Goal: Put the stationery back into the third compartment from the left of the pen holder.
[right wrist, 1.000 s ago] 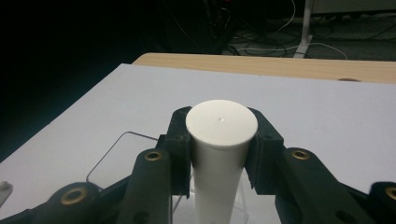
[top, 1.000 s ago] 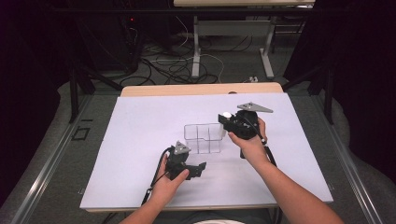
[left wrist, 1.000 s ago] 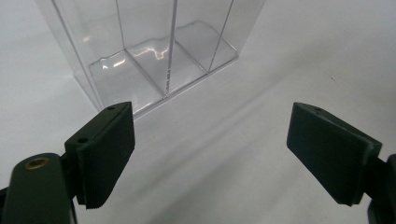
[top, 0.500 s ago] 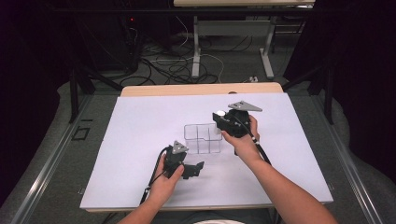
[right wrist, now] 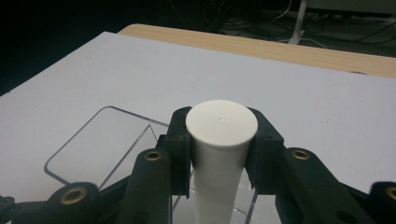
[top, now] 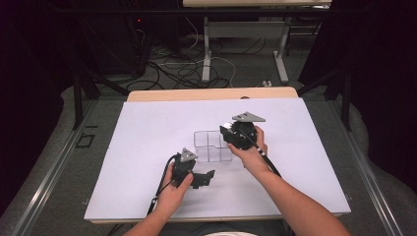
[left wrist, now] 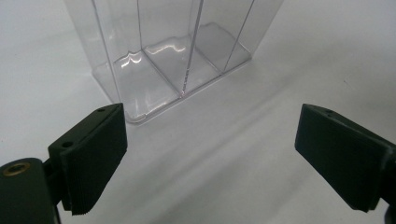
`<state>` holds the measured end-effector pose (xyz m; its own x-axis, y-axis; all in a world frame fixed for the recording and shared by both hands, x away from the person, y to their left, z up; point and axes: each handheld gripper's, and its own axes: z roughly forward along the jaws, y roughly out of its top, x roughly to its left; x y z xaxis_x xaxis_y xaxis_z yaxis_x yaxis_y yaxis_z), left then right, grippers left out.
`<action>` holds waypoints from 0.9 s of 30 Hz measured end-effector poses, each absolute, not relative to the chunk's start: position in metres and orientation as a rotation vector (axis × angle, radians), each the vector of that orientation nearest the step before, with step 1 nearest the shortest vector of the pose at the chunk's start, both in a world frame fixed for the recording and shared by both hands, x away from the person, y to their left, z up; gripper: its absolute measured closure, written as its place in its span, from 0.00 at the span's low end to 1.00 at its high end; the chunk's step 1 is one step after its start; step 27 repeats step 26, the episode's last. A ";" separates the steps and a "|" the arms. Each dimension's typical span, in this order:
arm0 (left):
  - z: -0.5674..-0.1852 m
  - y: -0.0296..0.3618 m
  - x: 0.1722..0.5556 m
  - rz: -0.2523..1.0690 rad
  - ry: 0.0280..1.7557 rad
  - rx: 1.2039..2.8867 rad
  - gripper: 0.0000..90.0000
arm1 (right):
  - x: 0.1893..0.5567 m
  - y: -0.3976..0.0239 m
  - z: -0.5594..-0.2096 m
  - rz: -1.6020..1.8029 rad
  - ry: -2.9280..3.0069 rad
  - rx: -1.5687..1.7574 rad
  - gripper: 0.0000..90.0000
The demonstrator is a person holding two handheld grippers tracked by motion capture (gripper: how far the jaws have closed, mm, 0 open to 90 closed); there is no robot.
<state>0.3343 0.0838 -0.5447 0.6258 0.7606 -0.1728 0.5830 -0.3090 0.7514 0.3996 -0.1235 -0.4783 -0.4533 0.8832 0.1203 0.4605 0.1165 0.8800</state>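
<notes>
The white tube [right wrist: 221,154], a smooth plastic cylinder with a flat round cap, stands upright between the black jaws of the right gripper [right wrist: 221,151], clamped from both sides just under the cap, and it hangs directly above the clear organizer box [right wrist: 109,140], with its lower end already dipping toward one of the open compartments. In the high view that right gripper [top: 231,139] sits at the box's [top: 212,146] right edge, near the middle of the white table sheet [top: 137,147]. The step in hand looks like setting the tube down into a compartment, and to do it well the tube should be kept vertical, centred over one cell so it misses the thin dividers, lowered until its base meets the floor, and only then released (the box looks light and could skate or tip if the tube drags on a wall). The left gripper [left wrist: 210,158] lies low on the sheet just in front of the box [left wrist: 177,60], its jaws wide apart with nothing between them, having just been opening; in the high view it [top: 199,178] points toward the box's near corner, so it could brace that corner if the box shifts. No brand, label or writing can be read on the tube, the box or the grippers.
</notes>
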 end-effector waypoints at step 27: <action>-0.547 0.087 0.336 0.282 1.054 2.061 0.11 | 0.365 -0.172 -0.475 1.306 2.011 1.276 0.13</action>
